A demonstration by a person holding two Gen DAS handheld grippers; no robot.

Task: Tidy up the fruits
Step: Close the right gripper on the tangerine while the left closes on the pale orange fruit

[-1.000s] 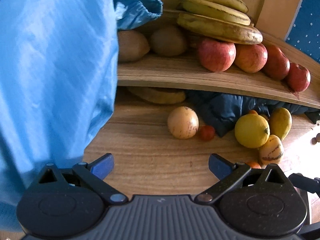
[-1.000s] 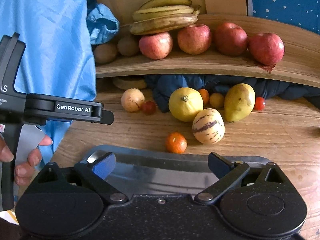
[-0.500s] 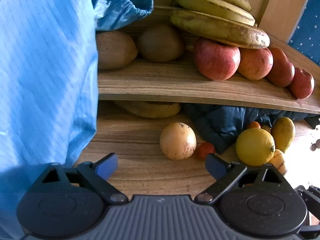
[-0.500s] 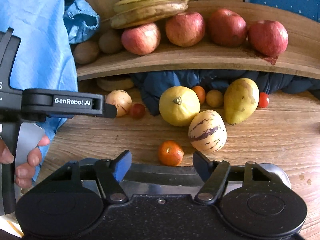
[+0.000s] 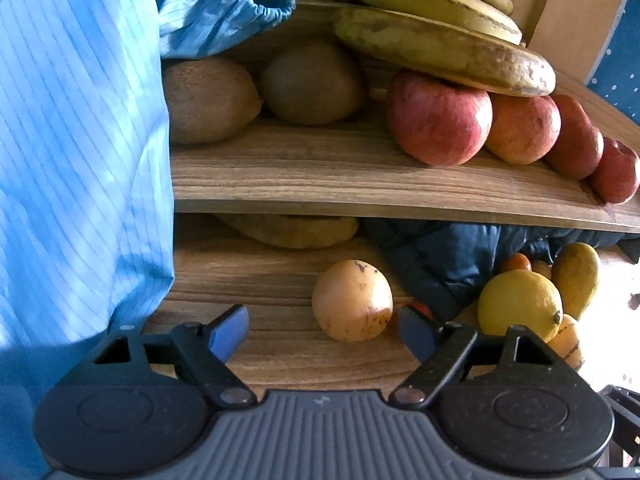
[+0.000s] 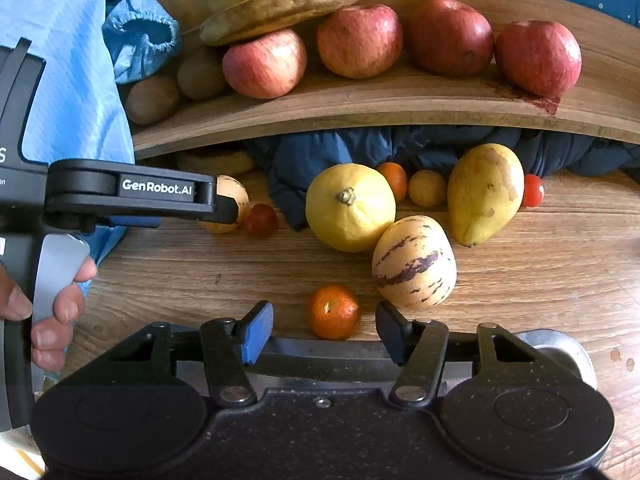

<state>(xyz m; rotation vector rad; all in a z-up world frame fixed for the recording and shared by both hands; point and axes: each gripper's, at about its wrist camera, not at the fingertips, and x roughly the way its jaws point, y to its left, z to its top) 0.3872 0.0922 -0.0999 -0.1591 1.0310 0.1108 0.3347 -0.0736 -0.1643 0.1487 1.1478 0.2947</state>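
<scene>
Wood-grain desk (image 6: 540,280) runs under a curved wooden shelf (image 6: 360,108), where bananas (image 6: 280,0) lie on top of a row of red apples (image 6: 360,40), with kiwis (image 5: 312,84) at the left end beside a blue sleeve (image 5: 80,140). On the desk below lie a lemon (image 6: 350,208), a striped pale melon (image 6: 414,264) touching it, a yellow-green mango (image 6: 484,192), small tomatoes and a dark blue cloth (image 6: 320,152) under the shelf. The right gripper (image 6: 324,330) has just been narrowing its fingers; a small mandarin (image 6: 333,312) sits between the tips, though the pads do not press on it. The left gripper (image 5: 322,330) has also been closing and stands fairly wide, its fingers on either side of a pale round fruit (image 5: 352,300) without touching it; a hand (image 6: 52,312) grips its handle.
</scene>
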